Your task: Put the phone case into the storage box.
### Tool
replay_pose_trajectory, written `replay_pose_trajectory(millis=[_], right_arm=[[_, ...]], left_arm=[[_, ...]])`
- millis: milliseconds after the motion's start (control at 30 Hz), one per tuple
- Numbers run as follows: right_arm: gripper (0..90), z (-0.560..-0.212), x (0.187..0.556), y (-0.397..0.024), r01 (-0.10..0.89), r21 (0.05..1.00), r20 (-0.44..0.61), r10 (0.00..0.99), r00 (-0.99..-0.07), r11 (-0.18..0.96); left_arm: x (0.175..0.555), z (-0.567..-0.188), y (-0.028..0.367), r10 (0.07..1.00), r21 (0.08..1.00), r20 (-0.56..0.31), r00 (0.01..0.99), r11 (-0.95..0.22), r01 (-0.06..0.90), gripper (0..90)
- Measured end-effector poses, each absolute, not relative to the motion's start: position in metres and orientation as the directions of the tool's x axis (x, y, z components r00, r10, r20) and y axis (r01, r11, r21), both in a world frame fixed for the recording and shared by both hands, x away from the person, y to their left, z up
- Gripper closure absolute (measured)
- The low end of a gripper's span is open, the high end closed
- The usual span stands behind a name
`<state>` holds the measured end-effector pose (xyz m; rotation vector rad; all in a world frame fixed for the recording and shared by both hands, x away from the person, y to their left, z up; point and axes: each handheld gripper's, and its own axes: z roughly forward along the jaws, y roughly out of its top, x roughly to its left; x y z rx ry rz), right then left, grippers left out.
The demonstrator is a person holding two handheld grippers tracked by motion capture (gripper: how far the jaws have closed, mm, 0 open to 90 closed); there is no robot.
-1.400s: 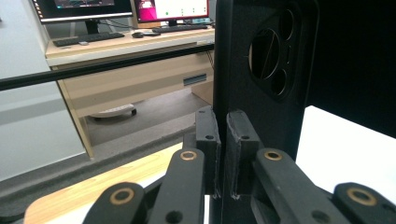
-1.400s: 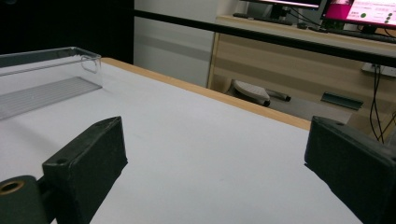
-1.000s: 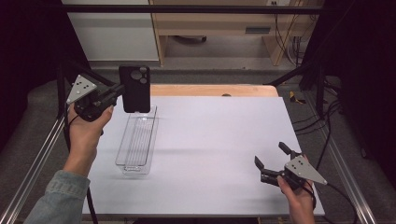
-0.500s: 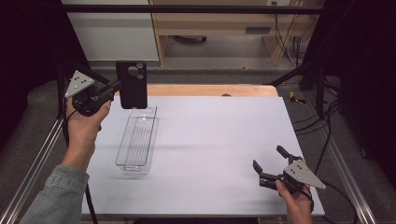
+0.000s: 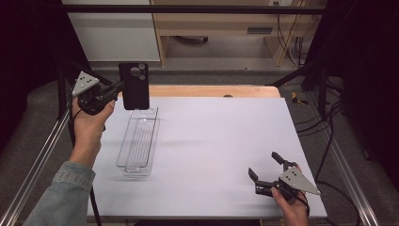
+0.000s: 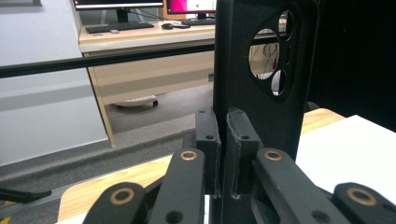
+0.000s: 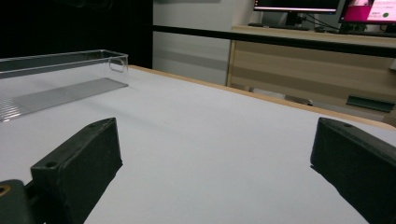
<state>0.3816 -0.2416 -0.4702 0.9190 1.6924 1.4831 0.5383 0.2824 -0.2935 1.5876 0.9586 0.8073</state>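
My left claw [image 5: 121, 87] is clamped on the phone case's [image 5: 135, 86] edge, holding it upright above the tray's [image 5: 139, 141] far end. I should lower it slowly, keeping it centred between the walls. My right claw [image 5: 267, 170] rests apart on the worktop [image 5: 221, 136].

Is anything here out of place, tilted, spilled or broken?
Nothing stands out. The phone case is upright in the air, clamped by the left gripper above the far end of the clear tray. The tray sits flat, empty and intact.
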Motion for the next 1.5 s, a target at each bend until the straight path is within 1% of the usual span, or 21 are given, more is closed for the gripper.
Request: replay_pose_trajectory(millis=[133, 333, 667, 1000, 1500], right_arm=[[2.4, -0.474, 0.382, -0.238, 0.064, 0.991, -0.064, 0.848, -0.526, 0.114], [2.6, -0.472, 0.379, -0.235, 0.053, 0.993, -0.058, 0.841, -0.538, 0.102], [3.1, -0.471, 0.376, -0.234, 0.036, 0.994, -0.065, 0.840, -0.539, 0.100], [3.2, -0.471, 0.376, -0.233, 0.038, 0.995, -0.060, 0.839, -0.541, 0.096], [3.0, -0.470, 0.375, -0.233, 0.032, 0.995, -0.058, 0.836, -0.545, 0.090]], left_arm=[[0.543, -0.299, 0.280, 0.895, 0.977, 0.017, 0.445, -0.110, 0.183, 84.5], [0.552, -0.304, 0.278, 0.904, 0.979, 0.007, 0.428, -0.094, 0.183, 84.5], [0.572, -0.317, 0.282, 0.912, 0.980, -0.026, 0.410, -0.056, 0.189, 84.5], [0.585, -0.326, 0.277, 0.912, 0.976, -0.039, 0.408, -0.053, 0.211, 84.5], [0.590, -0.342, 0.268, 0.917, 0.963, 0.007, 0.400, -0.114, 0.244, 84.8]])
